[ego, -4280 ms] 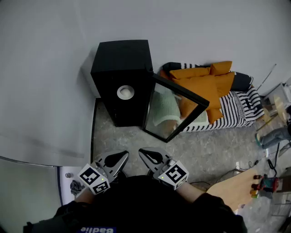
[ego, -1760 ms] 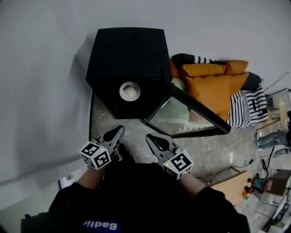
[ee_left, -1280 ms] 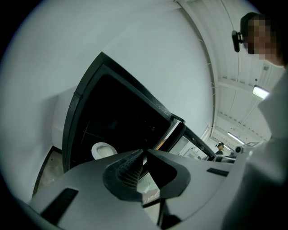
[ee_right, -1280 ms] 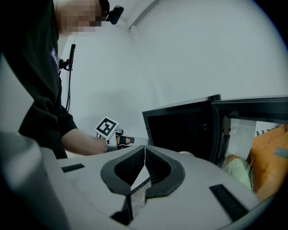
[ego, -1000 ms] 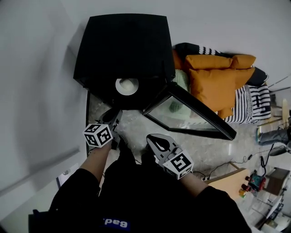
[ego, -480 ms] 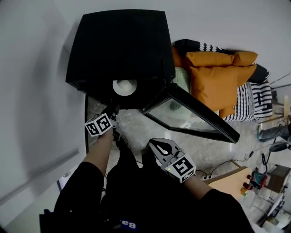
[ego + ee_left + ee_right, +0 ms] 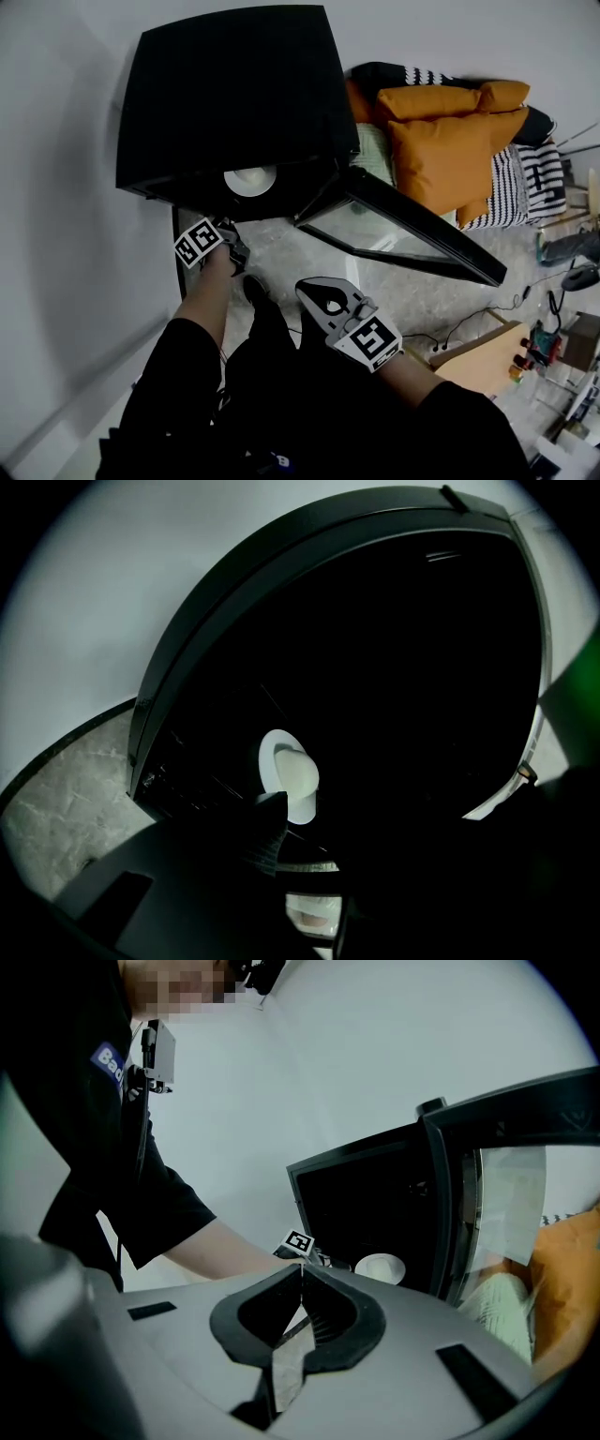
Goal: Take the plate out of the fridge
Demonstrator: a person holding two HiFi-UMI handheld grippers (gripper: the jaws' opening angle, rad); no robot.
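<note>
The black fridge (image 7: 234, 84) stands open, its glass door (image 7: 403, 230) swung out to the right. A white plate (image 7: 250, 180) sits on a shelf just inside the opening. In the left gripper view the plate (image 7: 274, 759) carries a pale rounded item (image 7: 298, 778). My left gripper (image 7: 228, 230) is low at the fridge's mouth, just short of the plate. Its jaws (image 7: 305, 850) have just been opening and stand a little open with nothing between them. My right gripper (image 7: 302, 286) hangs back over the floor, shut and empty (image 7: 302, 1269).
Orange cushions (image 7: 441, 141) and striped bedding (image 7: 520, 187) lie behind the door. A wooden board (image 7: 483, 361) and cables (image 7: 469, 323) are on the floor at right. A white wall runs along the left. A lower shelf (image 7: 314, 916) shows in the dark interior.
My left gripper has dropped and pushed toward the fridge opening while rolling over; its cube now sits right before the plate. The right gripper has hardly moved.
</note>
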